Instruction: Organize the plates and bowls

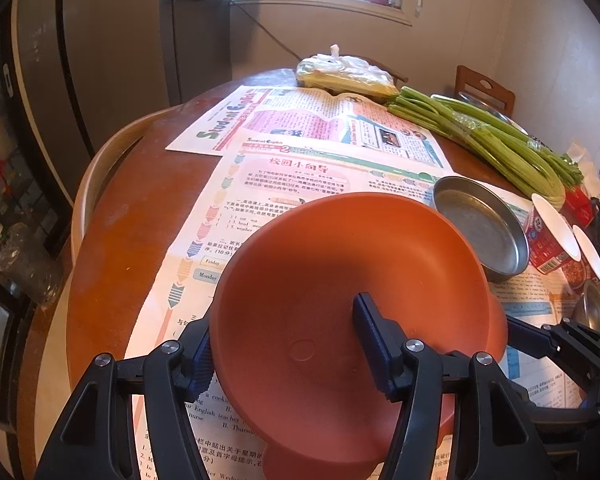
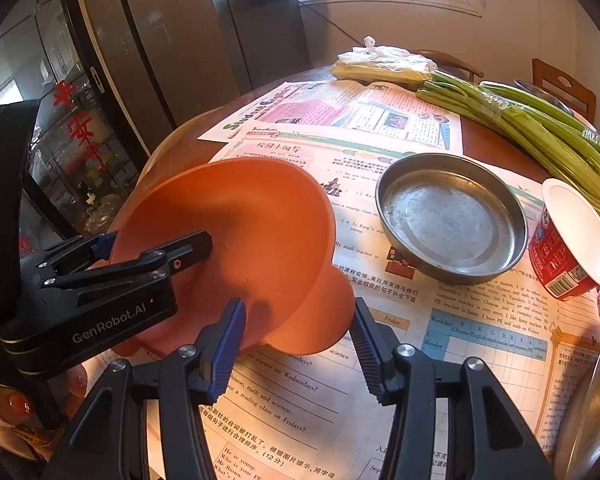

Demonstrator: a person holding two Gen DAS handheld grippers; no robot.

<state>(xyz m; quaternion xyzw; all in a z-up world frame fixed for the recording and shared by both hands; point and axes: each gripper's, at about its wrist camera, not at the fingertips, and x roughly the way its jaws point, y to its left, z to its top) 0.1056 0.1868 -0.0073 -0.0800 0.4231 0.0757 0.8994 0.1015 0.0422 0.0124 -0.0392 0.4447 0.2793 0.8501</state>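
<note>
My left gripper (image 1: 284,340) is shut on the rim of an orange plastic bowl (image 1: 340,280) and holds it tilted above the newspaper-covered table. In the right wrist view the same orange bowl (image 2: 252,240) is at the left with the left gripper (image 2: 156,250) clamped on its rim. My right gripper (image 2: 296,336) is open, its blue pads (image 2: 228,344) on either side of the bowl's lower edge, not closed on it. A round metal plate (image 2: 452,216) lies on the newspaper to the right; it also shows in the left wrist view (image 1: 480,228).
A red instant-food cup with white lid (image 2: 572,244) stands right of the metal plate. Green celery stalks (image 2: 540,128) and a plastic bag of food (image 2: 384,64) lie at the table's far side. A metal bowl rim (image 2: 588,408) is at the right edge. Newspapers (image 2: 340,380) cover the round wooden table (image 1: 132,216).
</note>
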